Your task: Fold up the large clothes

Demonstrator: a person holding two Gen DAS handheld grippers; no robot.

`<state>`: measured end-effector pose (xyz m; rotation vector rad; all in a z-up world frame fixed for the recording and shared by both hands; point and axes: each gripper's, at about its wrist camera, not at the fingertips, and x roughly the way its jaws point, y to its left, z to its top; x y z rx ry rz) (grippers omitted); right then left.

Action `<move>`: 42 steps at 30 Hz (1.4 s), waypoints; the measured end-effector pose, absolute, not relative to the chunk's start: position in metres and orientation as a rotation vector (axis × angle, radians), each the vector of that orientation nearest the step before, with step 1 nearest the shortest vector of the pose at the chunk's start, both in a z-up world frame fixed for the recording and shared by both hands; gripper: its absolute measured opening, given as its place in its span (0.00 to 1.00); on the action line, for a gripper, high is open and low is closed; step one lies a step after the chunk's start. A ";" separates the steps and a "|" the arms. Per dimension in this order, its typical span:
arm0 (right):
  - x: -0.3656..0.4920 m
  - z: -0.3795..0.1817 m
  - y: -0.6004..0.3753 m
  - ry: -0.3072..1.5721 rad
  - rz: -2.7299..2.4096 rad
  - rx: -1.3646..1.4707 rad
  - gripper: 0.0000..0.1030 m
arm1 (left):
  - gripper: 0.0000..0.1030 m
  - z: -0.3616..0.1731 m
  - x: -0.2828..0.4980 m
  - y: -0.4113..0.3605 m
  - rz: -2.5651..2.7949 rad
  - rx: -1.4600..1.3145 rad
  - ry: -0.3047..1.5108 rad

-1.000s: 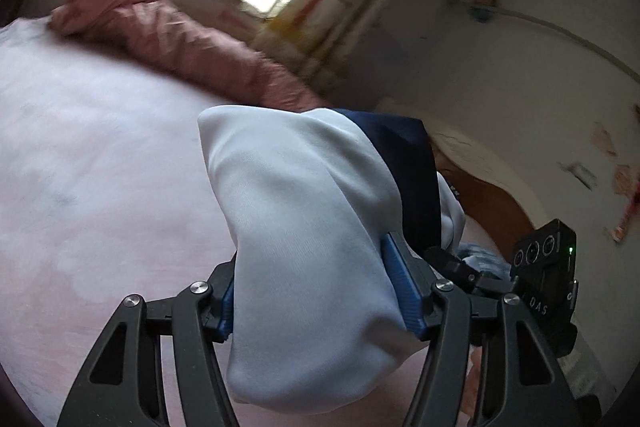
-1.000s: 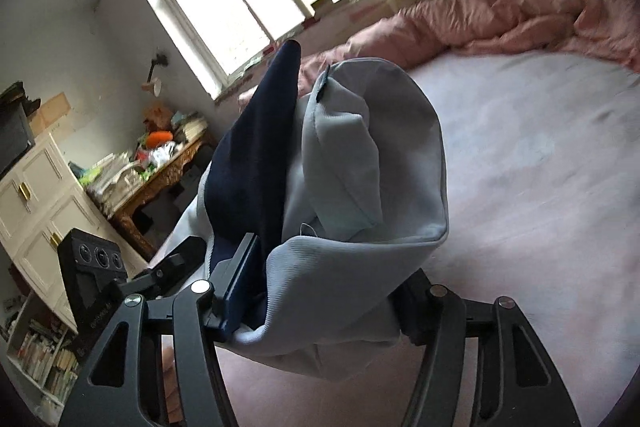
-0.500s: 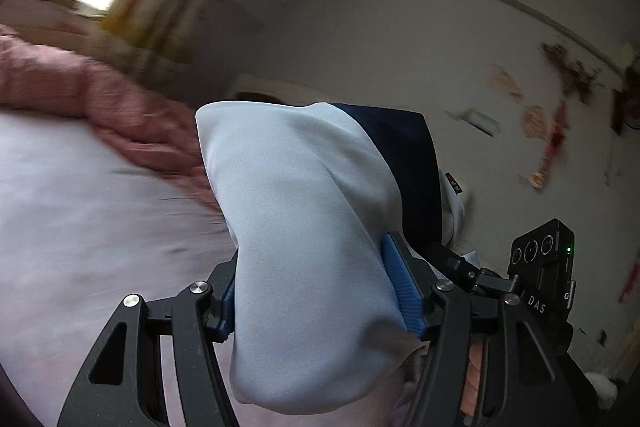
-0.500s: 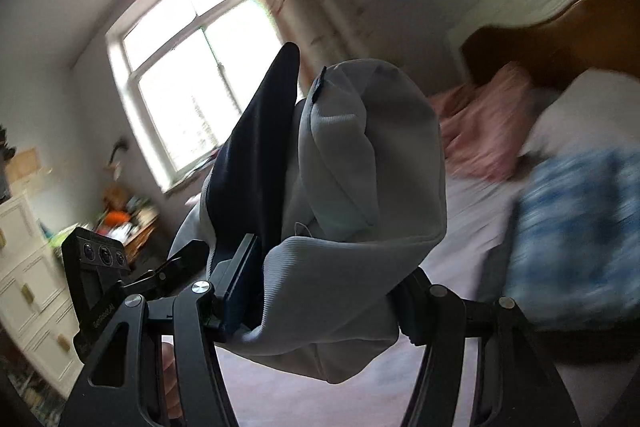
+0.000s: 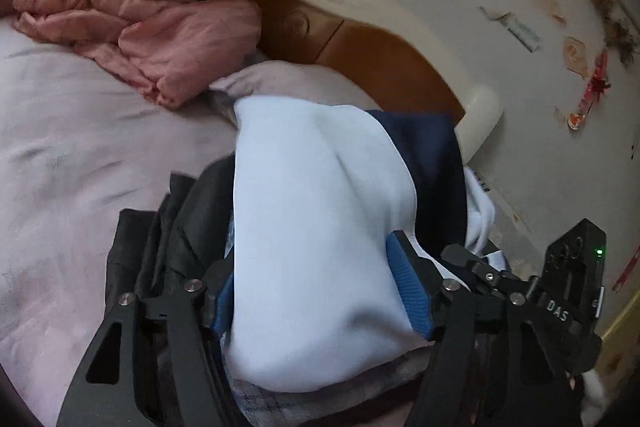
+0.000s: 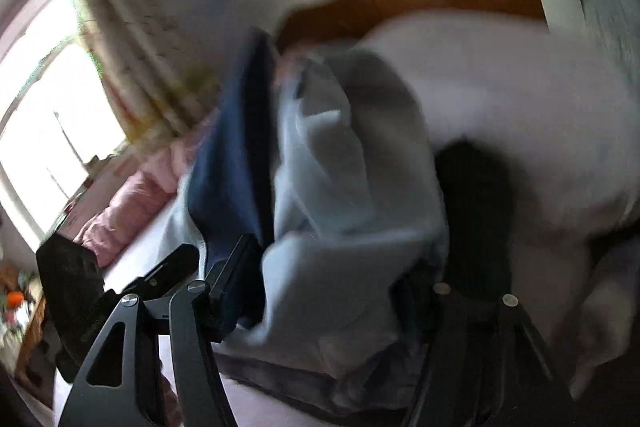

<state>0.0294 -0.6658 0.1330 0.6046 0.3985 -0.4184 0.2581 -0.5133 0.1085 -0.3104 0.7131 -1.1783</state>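
Over the pale pink bed sheet (image 5: 68, 155) both grippers carry one folded garment, a light blue bundle (image 5: 316, 227) with a navy panel (image 5: 432, 163) along its right side. Left gripper (image 5: 320, 291): its blue-padded fingers (image 5: 408, 287) sit on either side of the bundle, pressing the cloth, and the jaws are easing wider right now with the fabric between them. Right gripper (image 6: 320, 291), badly blurred: the same garment (image 6: 344, 211) fills the gap, the near-left finger (image 6: 236, 267) lies against the navy fabric, the other finger is buried under cloth, and these jaws are widening too.

Straight below and to the left of the bundle lies a heap of dark clothing (image 5: 168, 227), sitting right under the load. Beyond it, a pale pillow (image 5: 296, 79) is partly hidden behind the bundle's far edge. Far left, a crumpled pink quilt (image 5: 168, 39) rests on the sheet. Behind, a brown headboard (image 5: 384, 67) with a cream rim stands against a marked white wall (image 5: 540, 27). From the right wrist, a bright window (image 6: 52, 131) glows at the left, and the white pillow (image 6: 520, 115) looms large on the right.
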 end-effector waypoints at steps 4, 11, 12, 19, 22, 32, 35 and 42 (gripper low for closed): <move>0.028 0.146 -0.651 0.403 -0.459 0.540 0.66 | 0.83 0.123 0.246 -0.504 -1.114 -0.217 0.701; 0.004 0.156 -0.618 0.306 -0.641 0.511 0.93 | 0.98 0.140 0.201 -0.465 -0.983 -0.045 0.519; -0.004 0.158 -0.611 0.278 -0.662 0.511 0.97 | 0.98 0.141 0.200 -0.457 -0.963 -0.046 0.496; -0.034 0.175 -0.566 0.190 -0.742 0.425 0.99 | 0.99 0.150 0.167 -0.384 -0.791 0.057 0.235; -0.035 0.178 -0.535 0.161 -0.731 0.318 1.00 | 0.99 0.147 0.162 -0.356 -0.765 0.058 0.190; 0.001 0.142 -0.450 0.159 -0.661 0.157 1.00 | 0.99 0.106 0.174 -0.295 -0.650 0.036 0.177; 0.017 0.121 -0.428 0.169 -0.669 0.105 1.00 | 1.00 0.085 0.191 -0.282 -0.636 -0.013 0.246; 0.037 0.092 -0.399 0.270 -0.663 0.000 1.00 | 1.00 0.080 0.206 -0.276 -0.629 -0.072 0.300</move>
